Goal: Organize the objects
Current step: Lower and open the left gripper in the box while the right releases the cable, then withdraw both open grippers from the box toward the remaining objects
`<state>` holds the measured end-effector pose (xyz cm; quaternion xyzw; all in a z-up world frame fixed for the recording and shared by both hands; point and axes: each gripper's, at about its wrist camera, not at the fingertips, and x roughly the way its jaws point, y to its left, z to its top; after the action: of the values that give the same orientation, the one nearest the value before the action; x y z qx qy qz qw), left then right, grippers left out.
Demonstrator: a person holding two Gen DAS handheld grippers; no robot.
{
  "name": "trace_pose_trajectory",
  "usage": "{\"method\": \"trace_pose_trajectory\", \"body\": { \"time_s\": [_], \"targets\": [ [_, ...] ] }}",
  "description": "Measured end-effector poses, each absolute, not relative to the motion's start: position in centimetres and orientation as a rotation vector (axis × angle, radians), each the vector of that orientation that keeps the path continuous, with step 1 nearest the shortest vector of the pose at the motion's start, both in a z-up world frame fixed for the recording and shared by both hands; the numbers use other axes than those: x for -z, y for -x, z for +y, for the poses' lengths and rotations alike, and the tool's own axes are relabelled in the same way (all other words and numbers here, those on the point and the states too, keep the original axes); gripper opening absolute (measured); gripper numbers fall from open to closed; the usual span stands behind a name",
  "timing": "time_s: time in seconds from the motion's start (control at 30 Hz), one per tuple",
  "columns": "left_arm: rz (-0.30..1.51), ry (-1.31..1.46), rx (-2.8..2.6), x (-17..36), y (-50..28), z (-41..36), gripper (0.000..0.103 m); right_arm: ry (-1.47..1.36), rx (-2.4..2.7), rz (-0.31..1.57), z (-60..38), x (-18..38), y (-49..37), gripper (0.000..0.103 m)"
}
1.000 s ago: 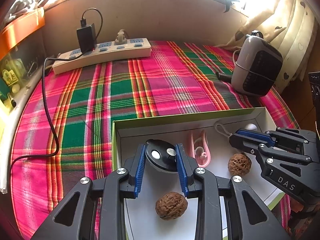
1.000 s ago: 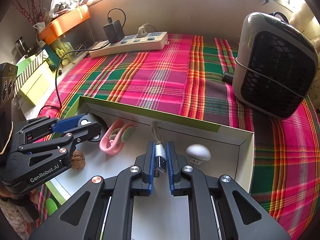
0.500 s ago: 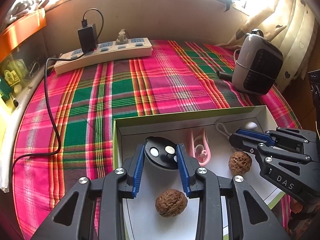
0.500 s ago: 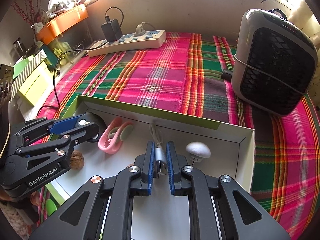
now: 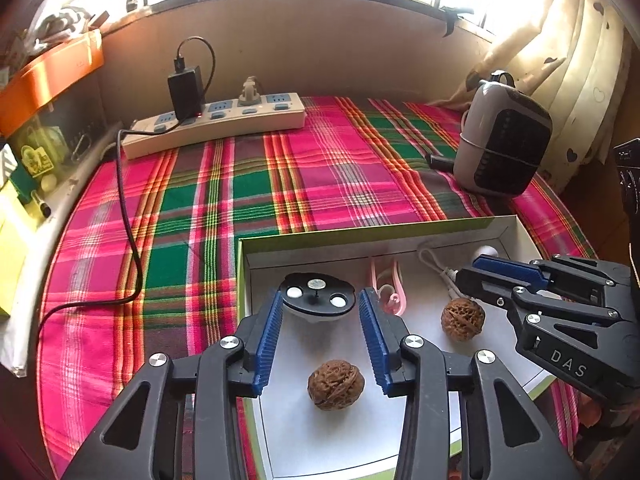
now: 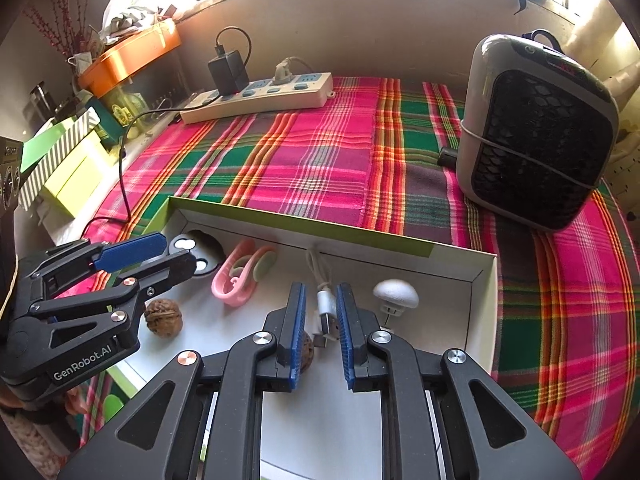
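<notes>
A white box with a green rim [image 5: 360, 233] [image 6: 300, 221] lies on the plaid cloth. My left gripper [image 5: 320, 307] [image 6: 170, 249] hangs over its far left corner, jaws opening. A black round disc [image 5: 318, 298] rests between the pads with a gap on each side. My right gripper [image 6: 321, 292] [image 5: 464, 277] is opening too; the white cable's silver USB plug [image 6: 326, 314] lies between its pads, free on the left side. Two walnuts [image 5: 336, 384] [image 5: 462, 318], a pink clip [image 6: 240, 276] and a white mushroom-shaped piece [image 6: 396, 292] also lie in the box.
A grey and black fan heater [image 6: 536, 132] [image 5: 502, 140] stands at the right on the cloth. A power strip [image 5: 216, 124] with a black charger lies along the back wall, its black cable [image 5: 128, 220] trailing down the left. Boxes and an orange tub crowd the left shelf.
The left jaws have spread away from the black disc they were pinching. The right jaws have parted from the USB plug. Neither hand has shifted noticeably.
</notes>
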<state>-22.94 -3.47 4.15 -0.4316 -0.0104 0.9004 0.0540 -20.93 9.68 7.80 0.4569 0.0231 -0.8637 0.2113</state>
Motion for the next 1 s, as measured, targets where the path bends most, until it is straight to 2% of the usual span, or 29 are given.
{"method": "trace_pose_trajectory", "body": {
  "time_s": [0.1,0.27,0.43,0.7,0.83,1.0],
  "targets": [
    [-0.031,1.282,-2.754,-4.9,21.8,-3.4,0.039,-1.249,2.408,0.055,9.9,-8.2,20.3,0.026],
    [-0.004,1.232,-2.793,-5.9,19.6,-3.1,0.04,-1.213,2.424,0.038,10.2,-9.2,18.9,0.027],
    [0.006,1.192,-2.829,-6.8,17.2,-2.9,0.04,-1.159,2.44,0.031,10.5,-10.2,16.7,0.035],
    [-0.014,1.155,-2.875,-7.7,13.5,-2.9,0.04,-1.094,2.461,0.025,11.2,-11.5,13.2,0.036],
    [-0.019,1.142,-2.907,-7.8,11.7,-2.9,0.04,-1.062,2.478,0.045,11.5,-11.8,11.3,0.043],
    [-0.077,1.139,-2.924,-7.7,9.5,-3.6,0.04,-1.042,2.5,0.055,12.0,-11.4,9.0,0.043]
  ]
}}
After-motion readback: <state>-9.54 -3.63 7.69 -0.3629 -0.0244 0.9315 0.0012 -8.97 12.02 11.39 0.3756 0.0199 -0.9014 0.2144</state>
